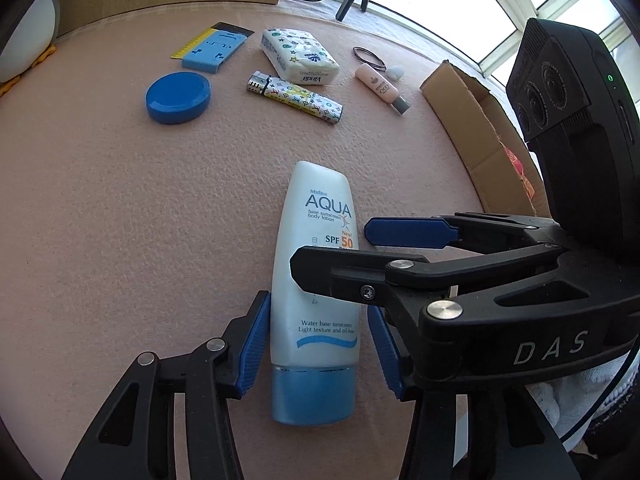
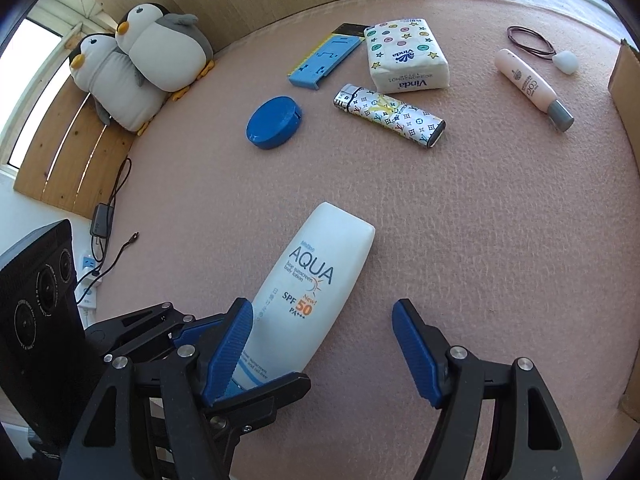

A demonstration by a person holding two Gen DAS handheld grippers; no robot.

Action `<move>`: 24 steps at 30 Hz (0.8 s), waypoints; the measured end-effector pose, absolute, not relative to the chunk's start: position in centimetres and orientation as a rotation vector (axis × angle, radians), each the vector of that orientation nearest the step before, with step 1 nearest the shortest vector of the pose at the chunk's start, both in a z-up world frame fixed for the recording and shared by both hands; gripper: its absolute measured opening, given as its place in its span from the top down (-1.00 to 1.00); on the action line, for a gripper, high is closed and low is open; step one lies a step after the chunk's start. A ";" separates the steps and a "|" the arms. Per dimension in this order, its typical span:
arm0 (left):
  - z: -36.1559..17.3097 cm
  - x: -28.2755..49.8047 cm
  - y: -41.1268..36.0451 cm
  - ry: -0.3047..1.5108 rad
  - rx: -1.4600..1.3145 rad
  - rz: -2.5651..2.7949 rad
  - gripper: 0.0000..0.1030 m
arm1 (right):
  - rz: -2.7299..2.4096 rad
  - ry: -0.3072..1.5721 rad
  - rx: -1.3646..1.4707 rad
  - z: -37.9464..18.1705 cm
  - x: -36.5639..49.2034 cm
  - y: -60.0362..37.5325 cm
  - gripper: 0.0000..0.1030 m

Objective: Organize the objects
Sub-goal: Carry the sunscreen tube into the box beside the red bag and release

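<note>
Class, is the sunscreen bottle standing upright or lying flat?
Lying flat: the sunscreen bottle rests label up on the pink mat, blue cap nearest the left wrist camera.

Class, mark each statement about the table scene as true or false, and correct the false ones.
1. The sunscreen bottle lies flat between the left hand-held gripper's fingers. True.
2. The tissue pack stands inside the cardboard box. False: it lies on the pink mat.
3. The round blue lid lies on the mat, apart from the patterned lighter. True.
4. Only one plush penguin sits by the wooden board. False: there are two.
5. The right hand-held gripper holds the lighter. False: nothing is in its grip.
</note>
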State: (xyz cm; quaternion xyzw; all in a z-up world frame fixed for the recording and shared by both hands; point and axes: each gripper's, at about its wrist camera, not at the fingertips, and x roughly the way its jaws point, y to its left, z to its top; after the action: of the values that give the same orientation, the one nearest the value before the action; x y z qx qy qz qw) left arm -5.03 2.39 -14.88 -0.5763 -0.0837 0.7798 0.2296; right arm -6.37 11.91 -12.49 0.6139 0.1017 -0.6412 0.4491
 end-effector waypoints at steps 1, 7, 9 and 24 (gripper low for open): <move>-14.9 -5.0 2.5 -0.227 -1.586 2.147 0.03 | -1.582 0.257 1.518 -12.5 -6.3 11.8 -0.31; -14.8 -4.7 2.8 -0.247 -1.587 2.146 0.07 | -1.554 0.271 1.517 -12.4 -5.7 11.4 0.00; -14.7 -4.7 2.9 -0.260 -1.592 2.151 0.07 | -1.556 0.271 1.516 -12.4 -5.7 11.5 0.03; -10.7 -6.0 8.1 -0.225 -1.495 2.178 0.07 | -1.654 0.198 1.438 -8.9 -7.5 14.9 0.22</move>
State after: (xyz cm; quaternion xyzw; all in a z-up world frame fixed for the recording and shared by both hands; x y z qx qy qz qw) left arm -6.03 8.10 -10.71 -0.5472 -0.0822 0.7968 0.2428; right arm -7.55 14.88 -8.85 0.5825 0.0803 -0.6700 0.4531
